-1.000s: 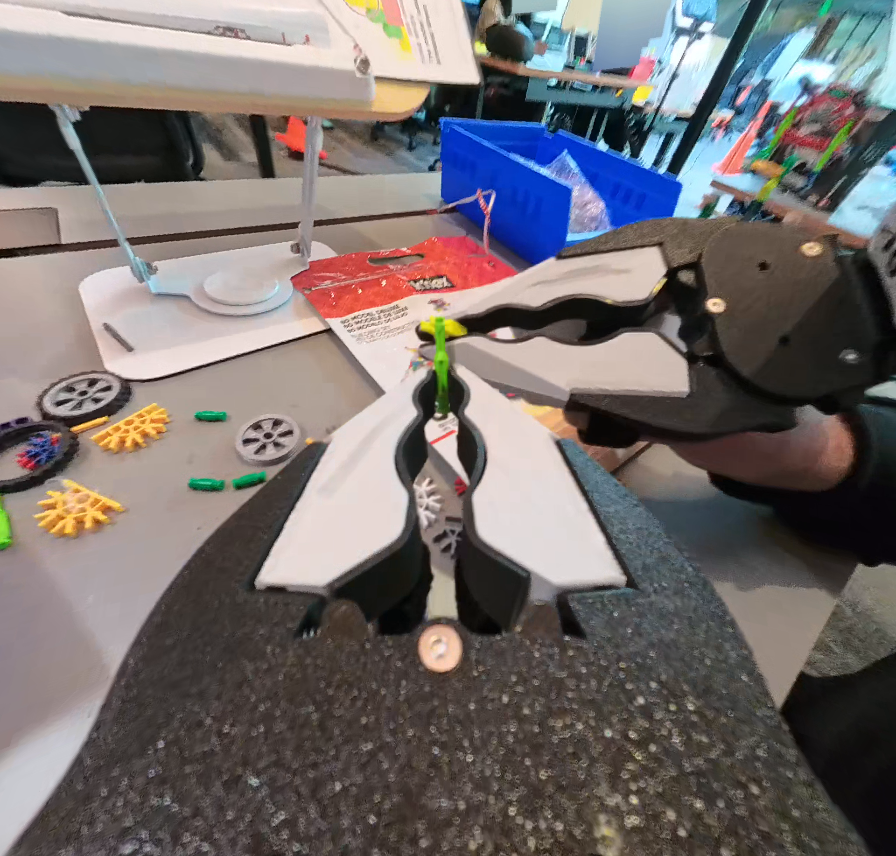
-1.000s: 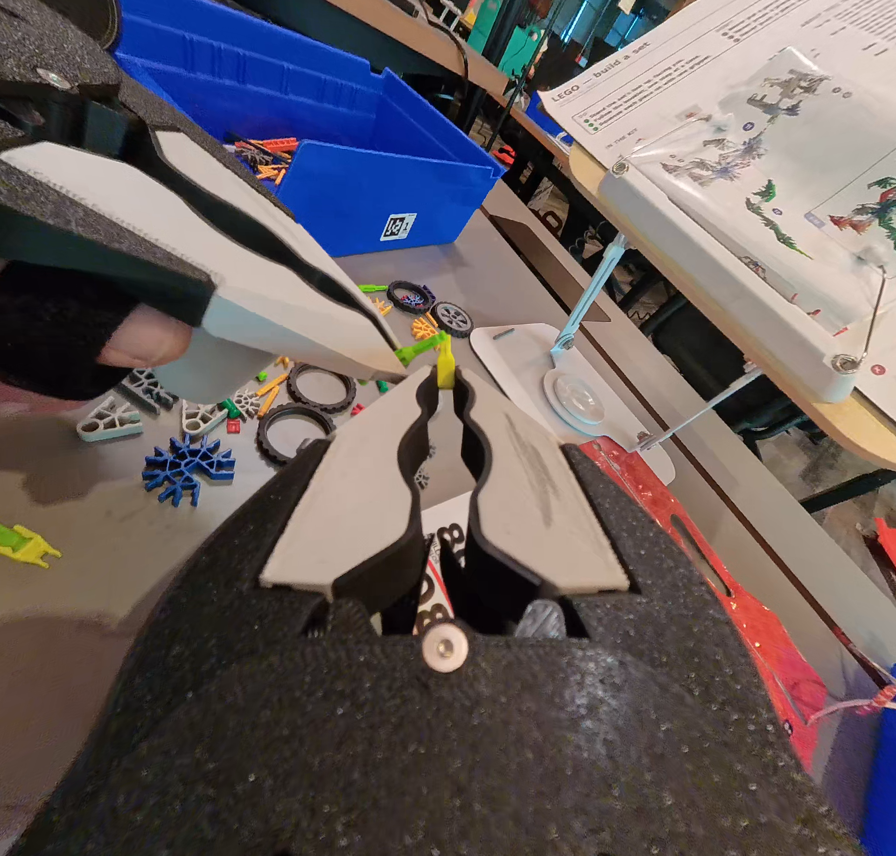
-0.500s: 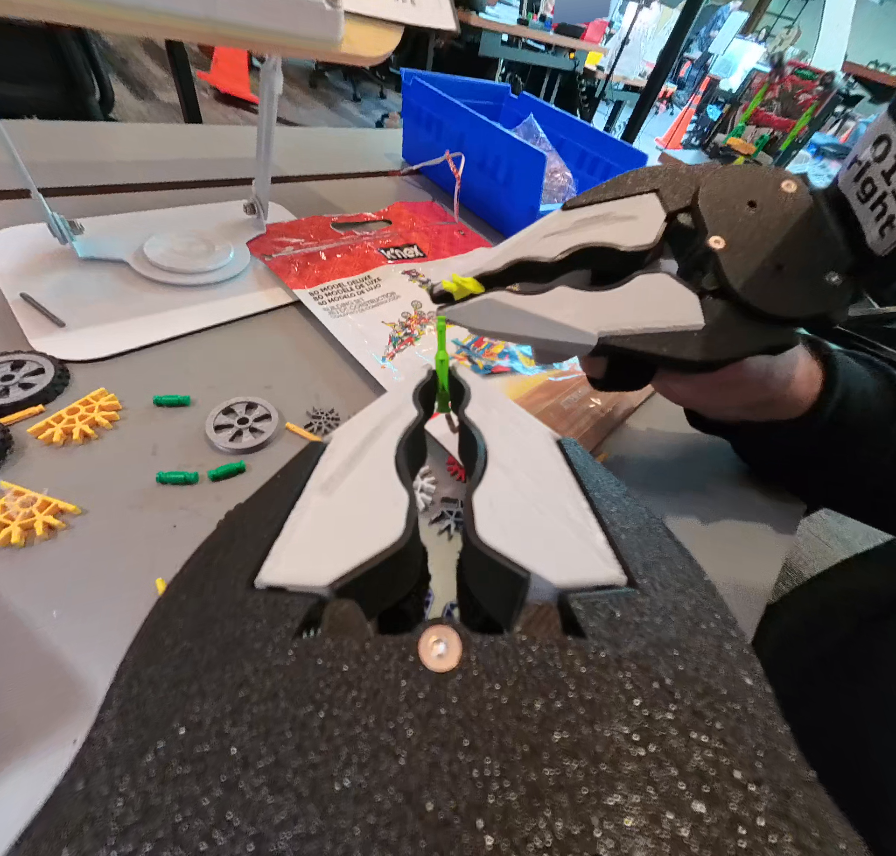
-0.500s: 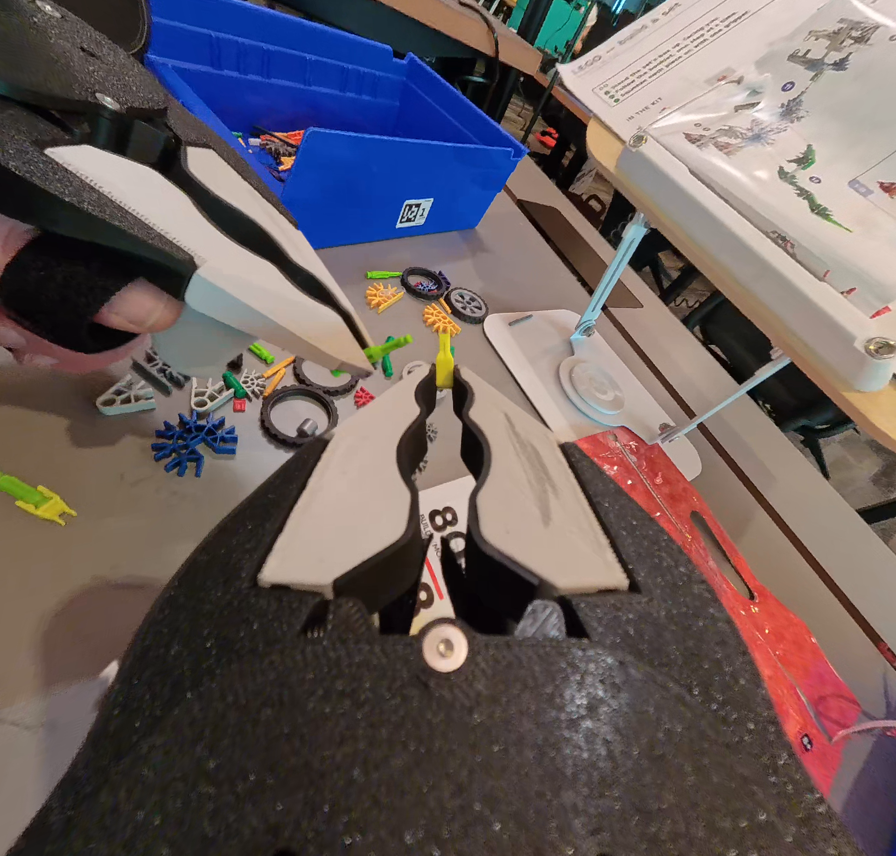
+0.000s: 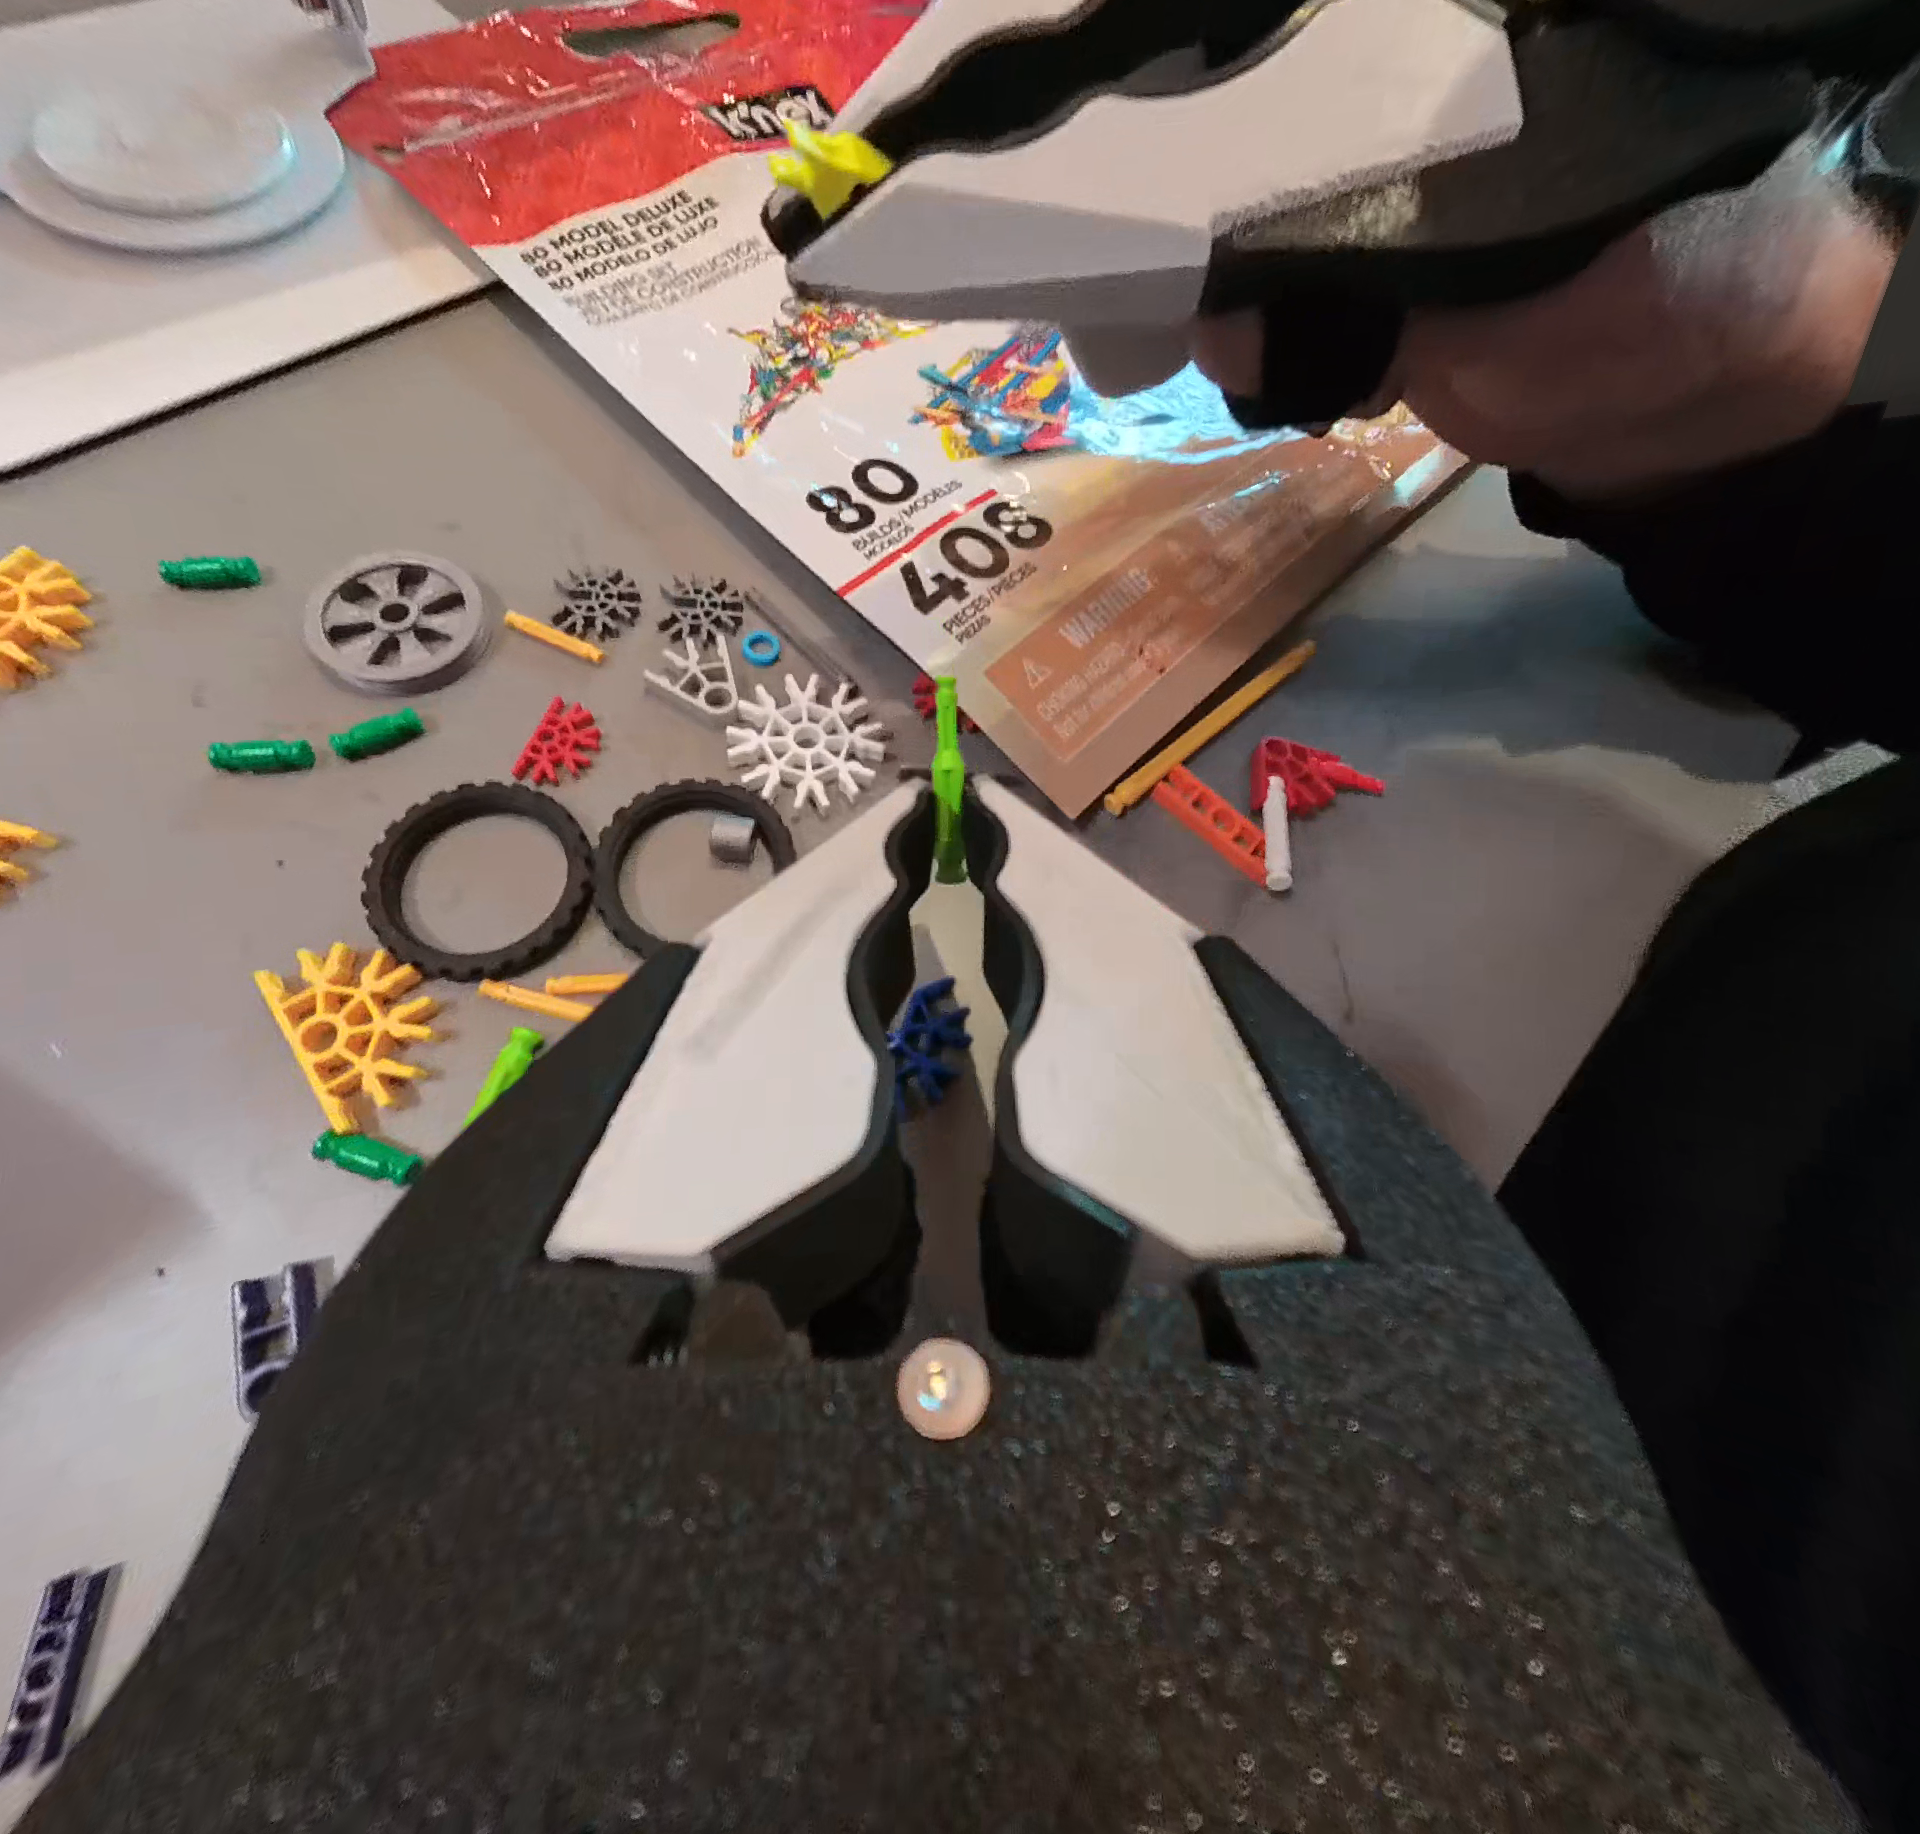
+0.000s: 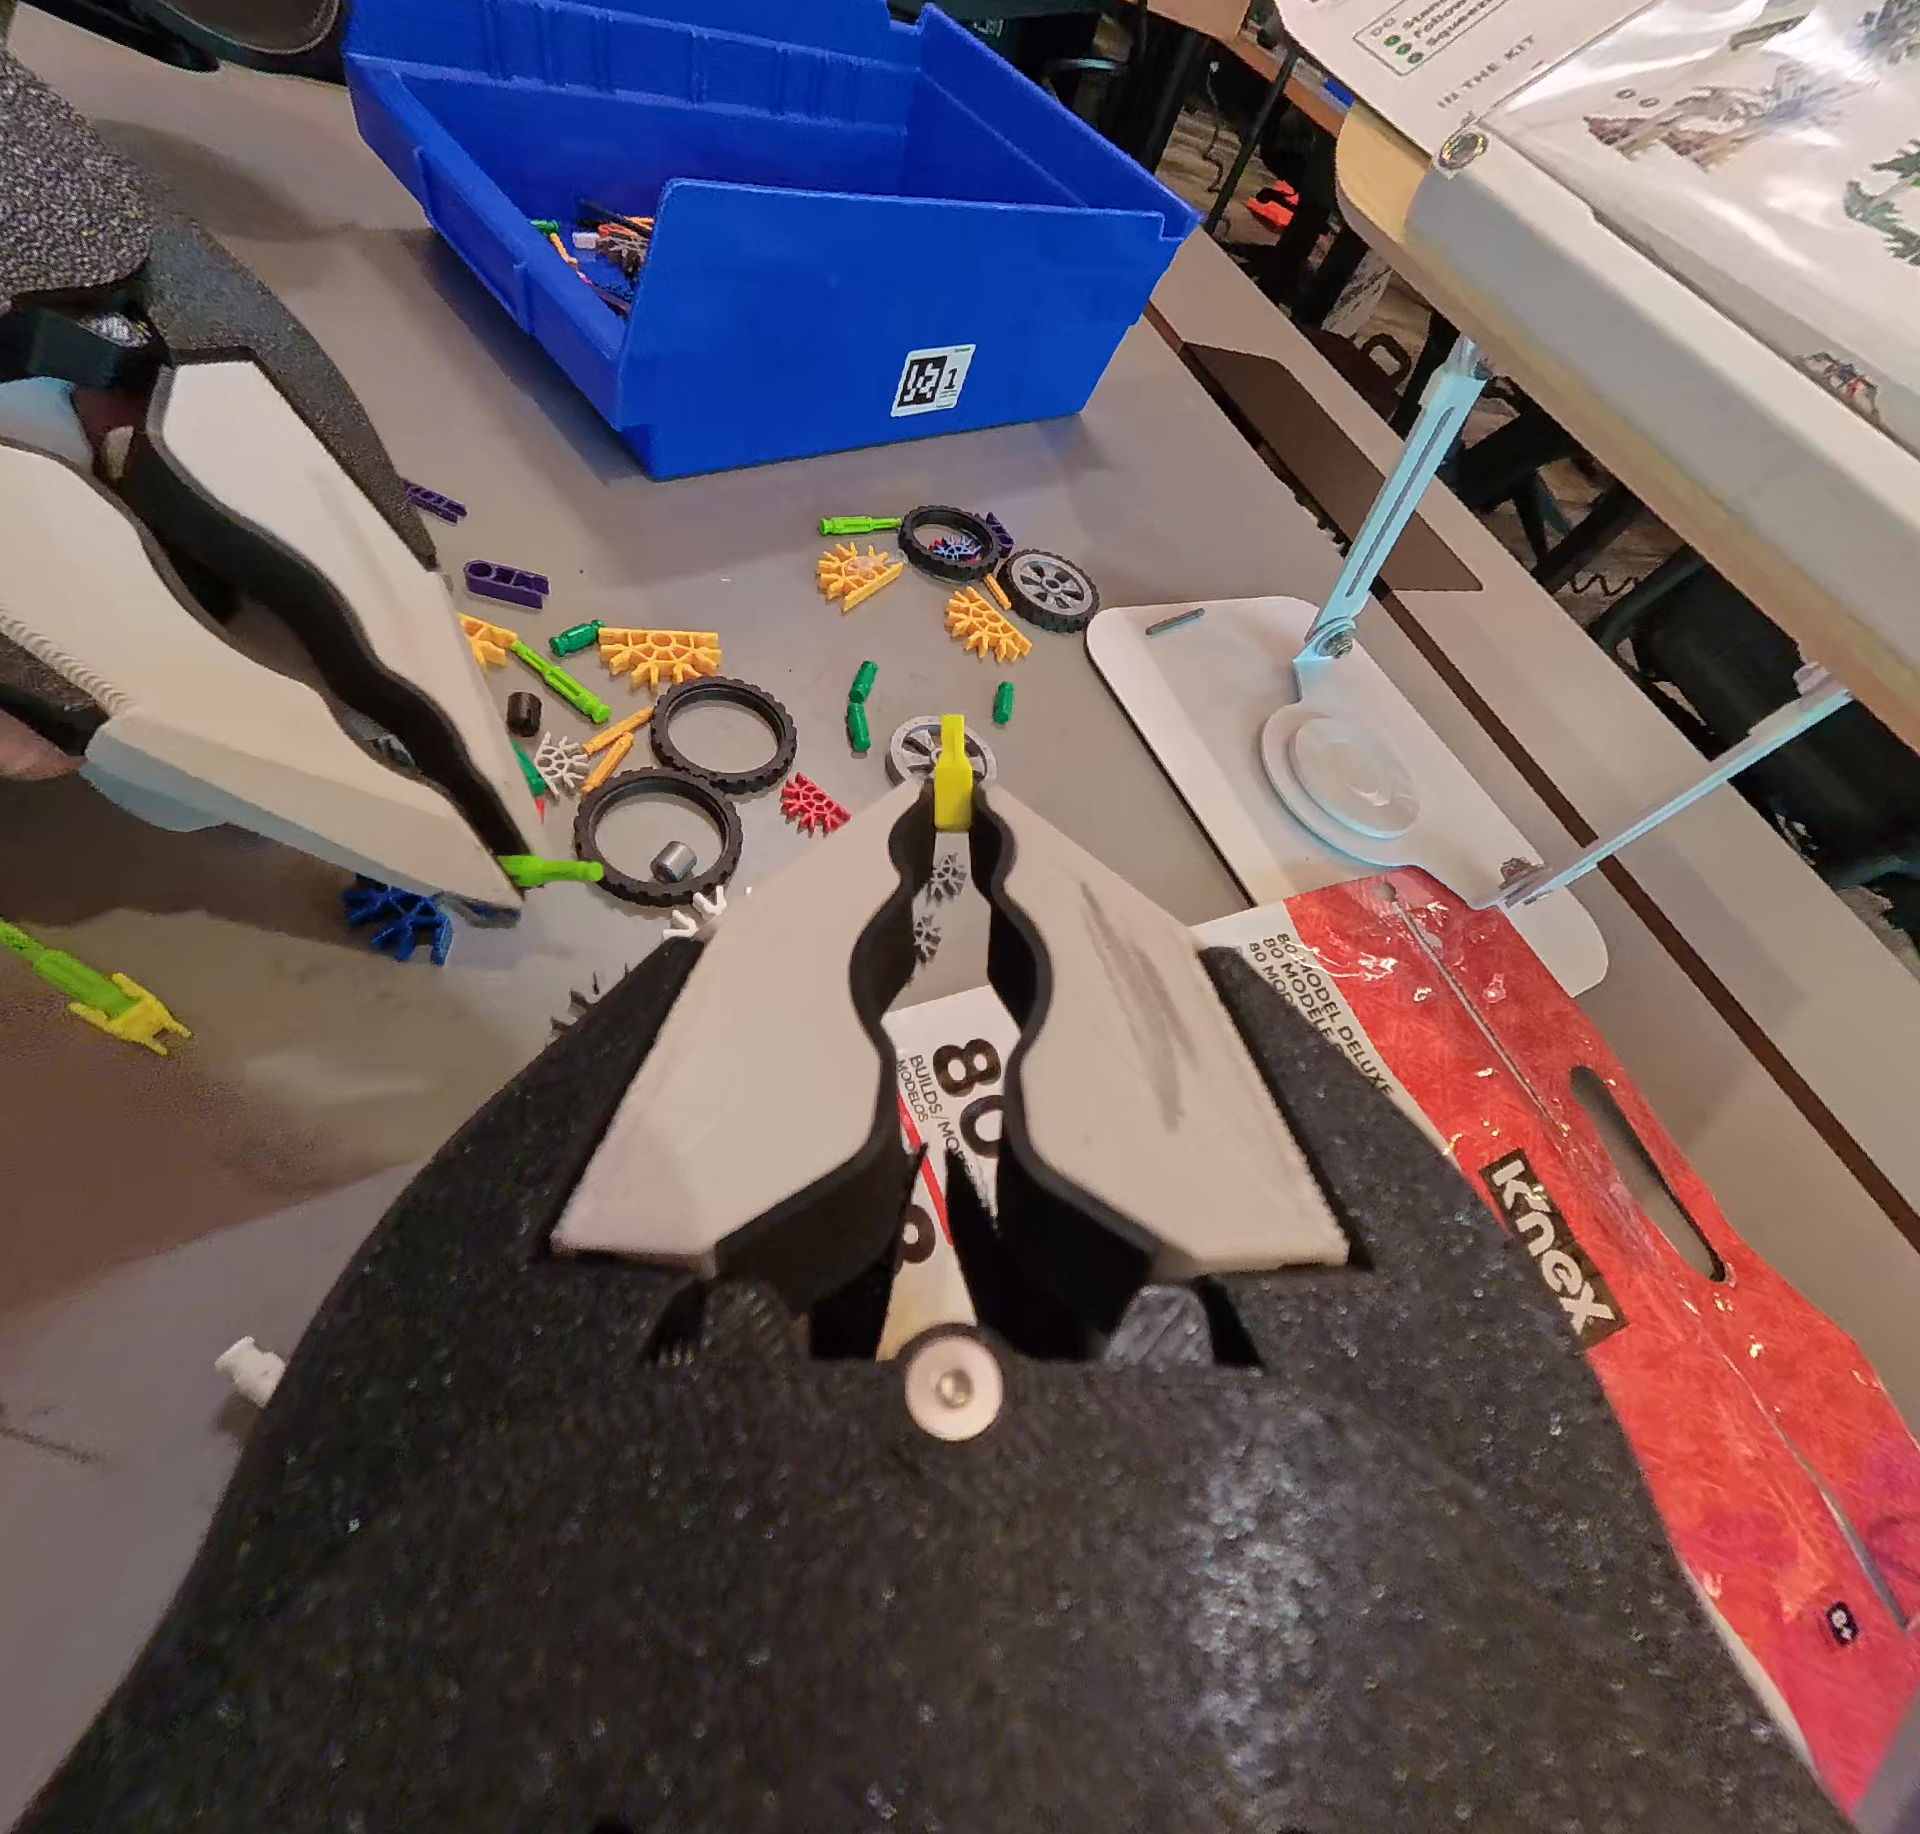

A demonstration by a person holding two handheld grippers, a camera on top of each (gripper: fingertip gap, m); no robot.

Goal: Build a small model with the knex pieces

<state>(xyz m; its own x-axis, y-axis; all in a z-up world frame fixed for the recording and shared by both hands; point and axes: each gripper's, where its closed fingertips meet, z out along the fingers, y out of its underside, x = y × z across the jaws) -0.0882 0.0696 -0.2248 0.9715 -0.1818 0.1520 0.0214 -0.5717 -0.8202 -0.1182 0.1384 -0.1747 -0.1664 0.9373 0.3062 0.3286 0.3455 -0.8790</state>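
Note:
My left gripper (image 5: 948, 797) is shut on a short light-green rod (image 5: 945, 761), which sticks out past the fingertips, low over the grey table. It also shows at the left of the right wrist view (image 6: 509, 875), with the green rod (image 6: 551, 868) at its tip. My right gripper (image 6: 951, 792) is shut on a small yellow connector piece (image 6: 949, 771). In the left wrist view it shows at the upper right (image 5: 800, 205), holding the yellow piece (image 5: 826, 163) above a red and white toy package (image 5: 790, 350). The two grippers are apart.
Loose building pieces lie on the table: black tyres (image 5: 478, 880), a grey wheel (image 5: 397, 621), yellow (image 5: 343, 1031), white (image 5: 805, 740) and red (image 5: 559, 740) snowflake connectors, green rods (image 5: 260, 754). A blue bin (image 6: 769, 226) stands behind. A white stand (image 6: 1340, 735) holds an instruction board (image 6: 1662, 174). The left gripper's tips are roughly 9 cm from the right gripper's. The right tips stand about 12 cm off the grey wheel (image 5: 397, 621).
Both grippers have drawn apart and tilted down toward the table. The green rod and yellow piece, close together a second ago, are now well separated. Each gripper still holds its piece.

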